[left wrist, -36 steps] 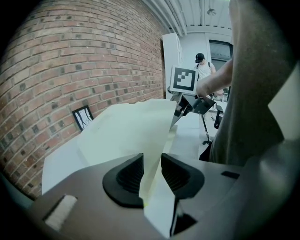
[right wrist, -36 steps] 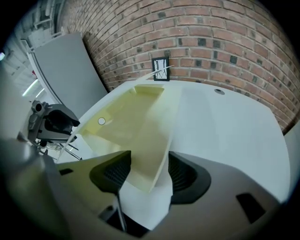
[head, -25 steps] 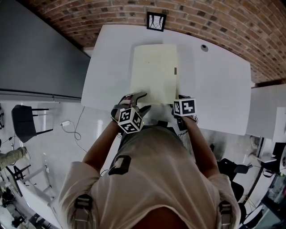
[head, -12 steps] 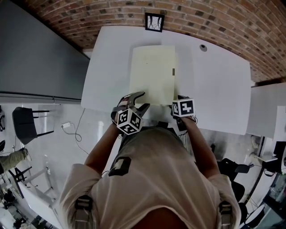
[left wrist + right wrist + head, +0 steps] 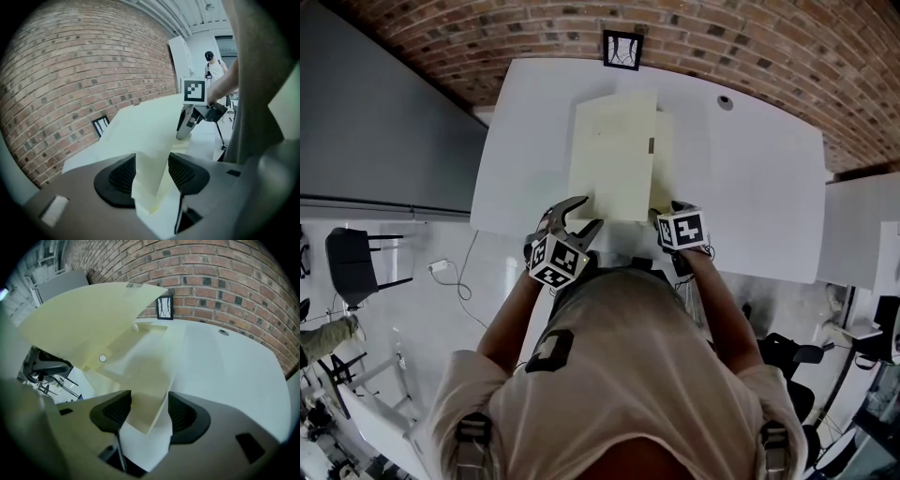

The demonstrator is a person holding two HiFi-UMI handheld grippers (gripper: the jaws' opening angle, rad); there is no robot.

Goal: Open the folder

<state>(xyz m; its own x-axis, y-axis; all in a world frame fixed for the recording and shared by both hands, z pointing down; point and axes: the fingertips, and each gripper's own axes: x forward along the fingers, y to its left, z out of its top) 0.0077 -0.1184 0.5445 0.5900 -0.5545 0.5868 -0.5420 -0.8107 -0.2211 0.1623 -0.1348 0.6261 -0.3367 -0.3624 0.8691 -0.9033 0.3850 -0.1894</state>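
A pale yellow folder (image 5: 614, 159) lies on the white table (image 5: 750, 178). My left gripper (image 5: 591, 214) is at its near left corner. Its jaws have just been closing, and the front cover (image 5: 140, 131) now runs between the pads, which are shut on it. The cover is lifted off the back leaf (image 5: 145, 362) and arches up at the left (image 5: 89, 319). My right gripper (image 5: 661, 217) sits at the near right corner, jaws open, with the back leaf's corner between them (image 5: 150, 416) but not pinched. The left gripper view also shows the right gripper (image 5: 187, 124).
A small framed black marker (image 5: 622, 49) stands at the table's far edge against the brick wall. A round grommet (image 5: 727, 102) sits in the tabletop at the far right. A dark chair (image 5: 352, 258) stands on the floor at the left. A person (image 5: 213, 70) stands far behind.
My left gripper has pulled back toward me and up with the cover in it. The cover has risen and slid left, baring the back leaf's right edge. The right gripper has stayed put.
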